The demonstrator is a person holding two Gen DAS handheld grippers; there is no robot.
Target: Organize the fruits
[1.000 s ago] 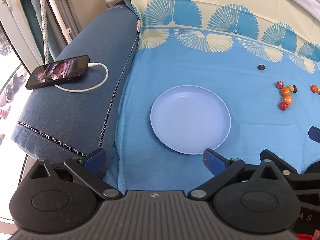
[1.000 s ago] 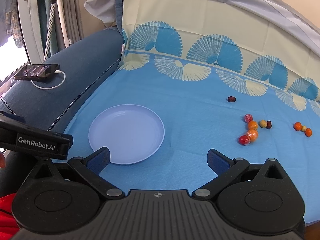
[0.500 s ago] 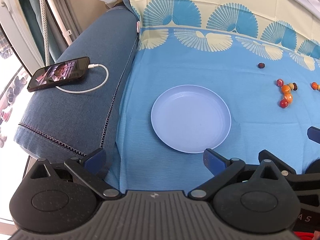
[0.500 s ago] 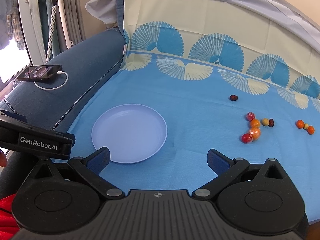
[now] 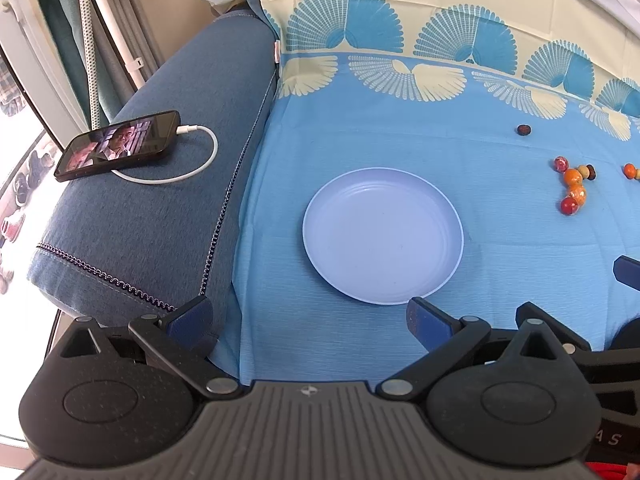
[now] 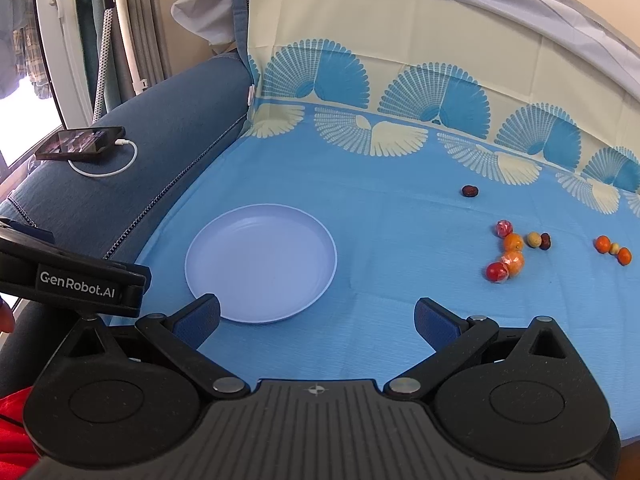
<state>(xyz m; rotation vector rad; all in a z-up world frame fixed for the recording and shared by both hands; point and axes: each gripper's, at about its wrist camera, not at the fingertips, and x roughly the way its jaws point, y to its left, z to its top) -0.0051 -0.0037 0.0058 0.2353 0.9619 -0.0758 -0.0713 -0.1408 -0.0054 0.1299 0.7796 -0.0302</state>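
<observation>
A pale blue plate (image 5: 383, 236) (image 6: 260, 268) lies empty on the blue cloth. Several small fruits lie to its right: a cluster of red and orange ones (image 6: 506, 254) (image 5: 572, 184), a dark one alone farther back (image 6: 469, 191) (image 5: 523, 130), and a few orange ones at the far right (image 6: 612, 249). My left gripper (image 5: 308, 320) is open and empty, just short of the plate's near rim. My right gripper (image 6: 316, 320) is open and empty, over the cloth between plate and fruits, nearer than both.
A phone (image 5: 118, 145) (image 6: 80, 142) with a white charging cable (image 5: 192, 160) lies on the blue sofa arm (image 5: 160, 208) left of the cloth. The cloth rises up the sofa back (image 6: 400, 52) behind. A window and curtain stand at the far left.
Both grippers have shifted slightly; the right view has moved a little forward and to the left. Both stay open. Plate and fruits have not moved.
</observation>
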